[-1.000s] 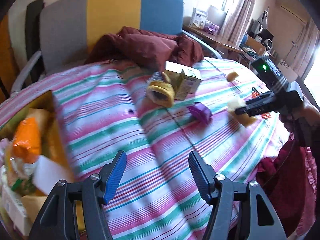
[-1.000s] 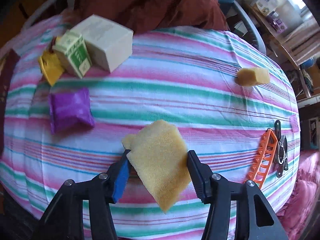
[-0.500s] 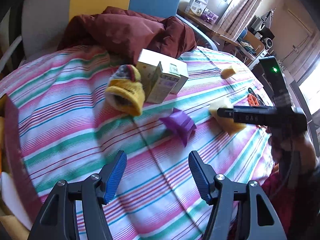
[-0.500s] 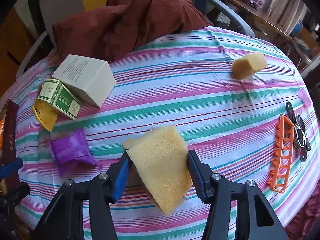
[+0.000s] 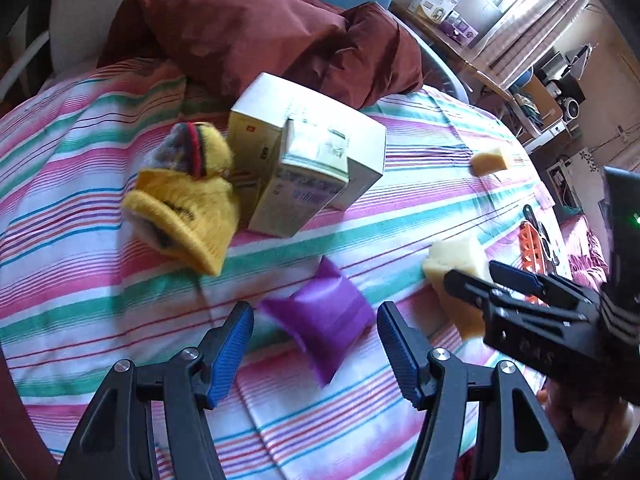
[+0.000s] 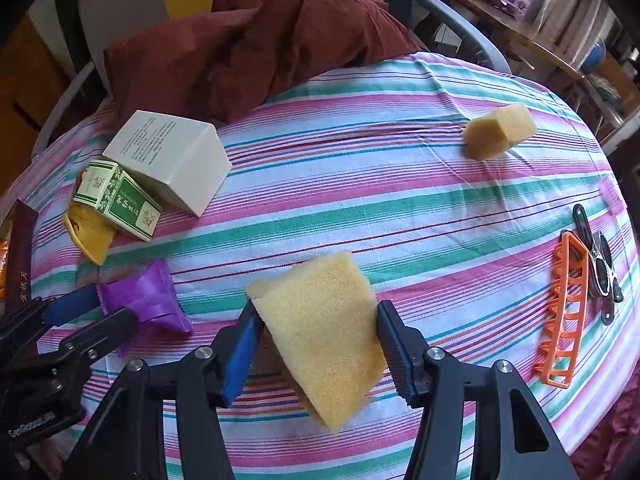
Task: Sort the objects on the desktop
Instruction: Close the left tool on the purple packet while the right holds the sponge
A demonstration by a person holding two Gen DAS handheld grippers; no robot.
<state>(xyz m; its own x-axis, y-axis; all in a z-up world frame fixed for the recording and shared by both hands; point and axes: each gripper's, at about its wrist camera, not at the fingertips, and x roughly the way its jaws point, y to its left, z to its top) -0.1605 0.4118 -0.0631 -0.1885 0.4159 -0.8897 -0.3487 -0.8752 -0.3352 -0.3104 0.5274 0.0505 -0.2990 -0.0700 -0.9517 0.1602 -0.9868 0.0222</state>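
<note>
Counter: striped cloth point(image 6: 360, 184) in pink, green and white covers the round counter.
Right gripper point(image 6: 316, 344): it points down at the counter, near the front edge. Its jaws are opening, and the big yellow sponge point(image 6: 324, 332) sits between them, with both pads still on its sides.
Left gripper point(image 5: 314, 344): its jaws are spread apart with nothing squeezed. It hangs over the purple packet point(image 5: 324, 316), which shows in the gap between the blue pads.
Purple packet: it lies on the cloth near the front left edge, just left of the big sponge.
Small sponge point(image 6: 498, 130): a yellow block alone near the back right edge, well apart from the rest.
Boxes: a white box point(image 6: 172, 160) and a green and white box point(image 6: 120, 200) touch each other on the left side of the counter.
Yellow sock point(image 5: 184, 208): it lies against the boxes, partly under the green one.
Orange clip point(image 6: 564, 312): it lies by the right edge, with a dark metal tool point(image 6: 598, 264) just beside it.
Red cloth point(image 6: 256, 48): a dark red bundle lies over the back edge.
</note>
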